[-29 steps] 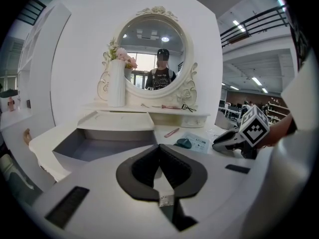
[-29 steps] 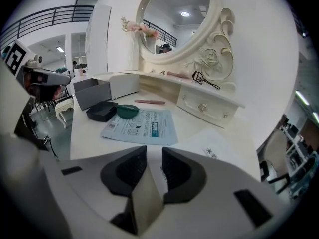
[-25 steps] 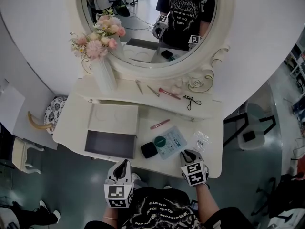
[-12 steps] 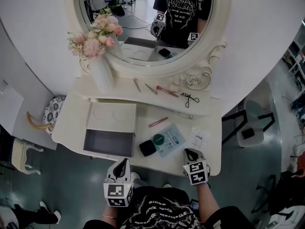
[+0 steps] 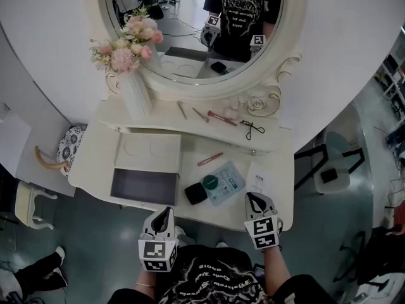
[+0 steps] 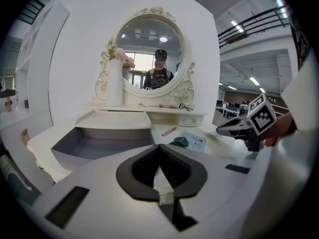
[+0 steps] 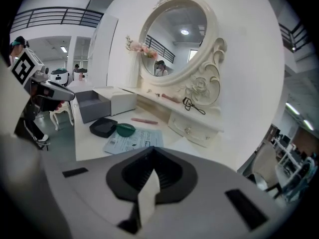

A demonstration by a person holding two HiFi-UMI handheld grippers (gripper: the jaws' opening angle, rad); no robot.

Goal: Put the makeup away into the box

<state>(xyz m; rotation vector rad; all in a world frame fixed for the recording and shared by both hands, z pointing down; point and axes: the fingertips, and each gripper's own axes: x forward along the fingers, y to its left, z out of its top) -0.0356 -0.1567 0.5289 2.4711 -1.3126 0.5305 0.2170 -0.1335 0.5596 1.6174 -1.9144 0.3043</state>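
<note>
"White flat packet (image 5: 258,181): where is it now?"

"Off the white surface (image 5: 190,170). A second ago it lay beside the pale blue printed sheet (image 5: 229,183); now the right gripper (image 5: 255,197) has its fingers clamped on it, lifted clear."

"And the left gripper (image 5: 162,216)?"

"Fingers closed, empty, near the open grey box (image 5: 144,186). Carrying the packet across to that box looks next; the black square compact (image 5: 196,193) and pink stick (image 5: 209,159) wait."

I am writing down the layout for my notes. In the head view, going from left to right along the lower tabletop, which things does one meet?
open grey box → black compact → pale blue packet → small white sachet
</note>
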